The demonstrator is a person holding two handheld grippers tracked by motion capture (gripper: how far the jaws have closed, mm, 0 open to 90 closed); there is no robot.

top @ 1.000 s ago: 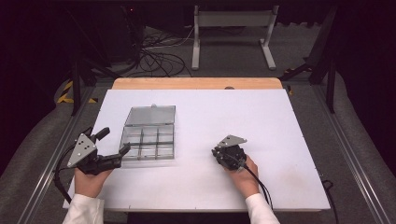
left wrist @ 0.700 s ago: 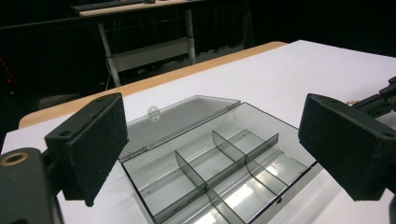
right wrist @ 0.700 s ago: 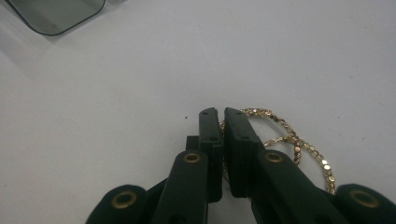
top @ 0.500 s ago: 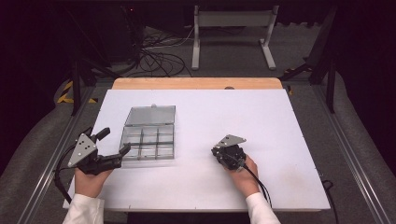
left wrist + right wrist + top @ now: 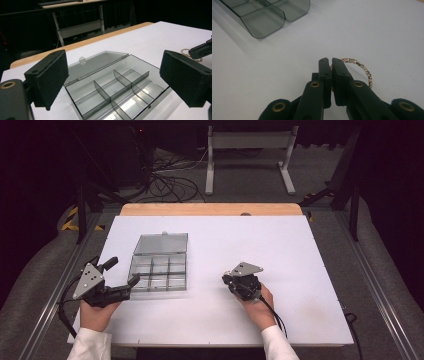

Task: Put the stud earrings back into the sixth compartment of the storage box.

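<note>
Your right gripper (image 5: 329, 61) has its jaws pressed together on one side of a thin gold beaded ring-shaped bracelet (image 5: 362, 68), lying on the white table (image 5: 300, 250) off the near corner of the smoky clear plastic compartment box (image 5: 160, 270). Judge it light, springy and slippery; pinch across the beaded band, not the hollow. The right gripper view shows that pinch. Beside the box, your left gripper (image 5: 120, 277) stands spread, empty.
</note>
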